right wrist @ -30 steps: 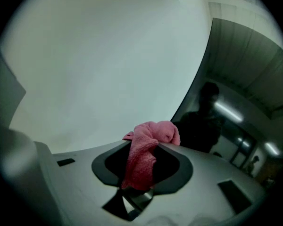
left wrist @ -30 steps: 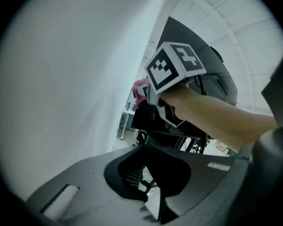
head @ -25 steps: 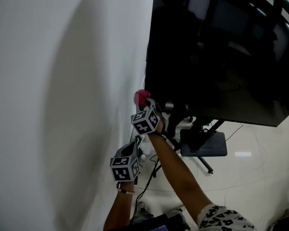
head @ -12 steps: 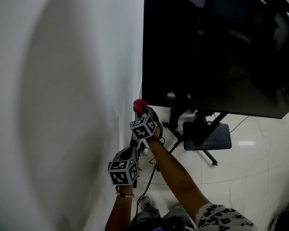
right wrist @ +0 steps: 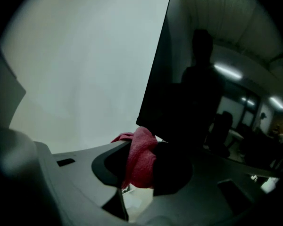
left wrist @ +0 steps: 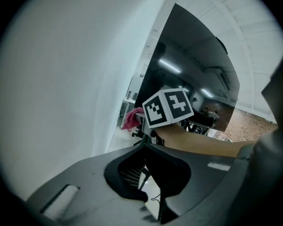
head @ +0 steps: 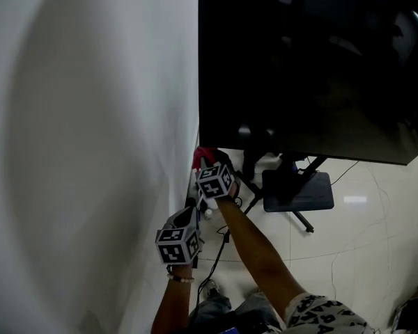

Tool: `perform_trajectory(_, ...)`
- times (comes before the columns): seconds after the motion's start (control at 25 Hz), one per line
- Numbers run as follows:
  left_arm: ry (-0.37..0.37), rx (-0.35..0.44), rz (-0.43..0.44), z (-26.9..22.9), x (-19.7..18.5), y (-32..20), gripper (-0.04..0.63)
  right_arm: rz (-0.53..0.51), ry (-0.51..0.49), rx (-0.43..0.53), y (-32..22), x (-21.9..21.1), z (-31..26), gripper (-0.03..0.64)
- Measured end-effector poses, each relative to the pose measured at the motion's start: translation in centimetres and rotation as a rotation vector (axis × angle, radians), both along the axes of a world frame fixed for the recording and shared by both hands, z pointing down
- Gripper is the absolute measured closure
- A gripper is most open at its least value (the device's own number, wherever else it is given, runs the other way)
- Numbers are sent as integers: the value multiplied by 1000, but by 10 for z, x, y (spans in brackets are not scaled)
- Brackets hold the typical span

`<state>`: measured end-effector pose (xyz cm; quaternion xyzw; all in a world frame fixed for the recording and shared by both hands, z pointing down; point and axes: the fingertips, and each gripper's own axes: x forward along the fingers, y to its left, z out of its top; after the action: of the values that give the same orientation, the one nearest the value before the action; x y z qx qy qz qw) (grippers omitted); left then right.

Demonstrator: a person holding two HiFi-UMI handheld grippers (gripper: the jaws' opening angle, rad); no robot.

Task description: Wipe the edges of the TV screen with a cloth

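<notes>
Cloth point(right wrist: 140, 157), red and bunched, is pinched between the jaws of our right gripper point(right wrist: 141, 169), with a soft fold standing out past the tips. Directly ahead of those tips is the lower left corner of the TV screen point(head: 306, 68); the fabric looks to be at its bottom edge, though we cannot confirm contact. Our left gripper point(head: 188, 218) hangs below and behind the right one, jaws pressed together on nothing, with the wall point(head: 90, 152) to its left. We judge the cloth light and limp, best gripped deep in the wad. The glossy panel seems fragile, so only fabric should touch it.
</notes>
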<state>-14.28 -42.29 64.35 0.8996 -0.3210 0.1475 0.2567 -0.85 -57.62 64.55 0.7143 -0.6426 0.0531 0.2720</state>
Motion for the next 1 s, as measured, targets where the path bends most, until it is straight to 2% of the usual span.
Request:
perform_trajectory(0.08, 1, -2, 7, -2, 4, -2, 607, 5, 18, 37, 1, 3, -14, 489)
perform_trajectory(0.28, 6, 0, 54, -6, 27, -2, 607, 77, -5, 37, 16, 33, -15, 489)
perform_trajectory(0.72, 16, 23, 169, -6, 108, 39, 607, 252, -107, 86, 84, 146, -9, 489)
perform_trajectory(1.0, 7, 19, 214, -3, 157, 69, 607, 314, -114, 87, 126, 210, -8, 489)
